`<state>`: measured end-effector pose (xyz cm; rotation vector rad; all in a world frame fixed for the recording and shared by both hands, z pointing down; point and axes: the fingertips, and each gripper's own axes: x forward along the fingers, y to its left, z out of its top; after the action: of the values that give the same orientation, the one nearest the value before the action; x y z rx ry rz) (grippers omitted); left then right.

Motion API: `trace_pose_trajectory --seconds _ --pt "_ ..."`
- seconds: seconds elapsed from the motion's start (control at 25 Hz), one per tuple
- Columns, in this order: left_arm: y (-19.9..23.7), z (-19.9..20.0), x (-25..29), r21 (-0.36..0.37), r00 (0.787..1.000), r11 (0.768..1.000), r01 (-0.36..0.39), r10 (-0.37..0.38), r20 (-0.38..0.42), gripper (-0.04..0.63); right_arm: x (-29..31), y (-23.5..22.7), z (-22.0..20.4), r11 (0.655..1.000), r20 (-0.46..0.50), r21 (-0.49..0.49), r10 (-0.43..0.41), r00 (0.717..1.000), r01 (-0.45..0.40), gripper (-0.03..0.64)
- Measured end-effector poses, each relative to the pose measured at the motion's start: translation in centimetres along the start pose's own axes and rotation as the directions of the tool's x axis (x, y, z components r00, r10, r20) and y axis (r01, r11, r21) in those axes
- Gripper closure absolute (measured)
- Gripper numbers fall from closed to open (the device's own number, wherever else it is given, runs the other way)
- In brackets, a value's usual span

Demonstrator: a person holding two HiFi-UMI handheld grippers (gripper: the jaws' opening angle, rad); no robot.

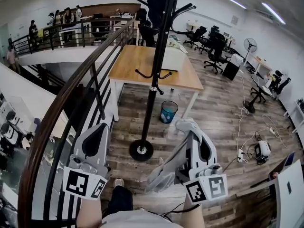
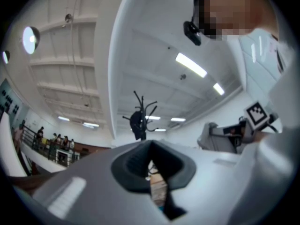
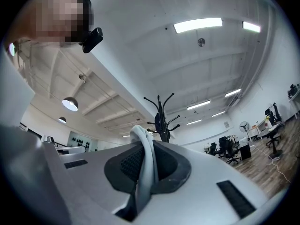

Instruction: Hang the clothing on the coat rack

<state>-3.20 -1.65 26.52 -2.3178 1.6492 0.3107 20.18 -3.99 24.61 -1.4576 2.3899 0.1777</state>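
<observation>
Straight ahead on the wood-plank floor (image 1: 213, 103) stands the tall black metal coat rack (image 1: 154, 80), with a dark garment (image 1: 156, 1) hung on one of its top hooks. Behind the pole is a light wooden counter (image 1: 137, 63), and a round blue waste bin (image 1: 168, 111) sits beside it. The right gripper (image 1: 187, 125) is held low, near the rack's base, its jaws pinched onto a fold of pale grey-white clothing (image 3: 143, 139); the rest of that cloth hangs below the gripper. The left gripper (image 1: 99, 127) is beside the dark curved railing (image 1: 61, 103), its jaws drawn almost together with nothing between them, only a thin slit showing.
</observation>
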Motion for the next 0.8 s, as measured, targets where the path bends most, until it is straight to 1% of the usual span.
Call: trace_pose_trajectory --seconds 0.12,0.4,0.8 --pt "1.0 -0.9 1.2 -0.002 1.000 1.000 0.011 -0.011 -0.004 0.588 1.3 -0.4 -0.5 1.000 0.004 -0.007 -0.016 1.000 0.016 0.611" --pt "4.7 -3.1 5.1 -0.014 0.999 0.999 0.033 -0.033 0.002 0.589 5.9 -0.9 -2.4 0.999 0.011 -0.016 -0.049 0.999 0.049 0.611" --pt "12.0 -5.2 11.2 -0.013 0.998 0.998 0.063 -0.062 0.021 0.589 14.0 -0.5 -5.1 0.996 0.035 0.003 -0.092 0.995 0.092 0.610"
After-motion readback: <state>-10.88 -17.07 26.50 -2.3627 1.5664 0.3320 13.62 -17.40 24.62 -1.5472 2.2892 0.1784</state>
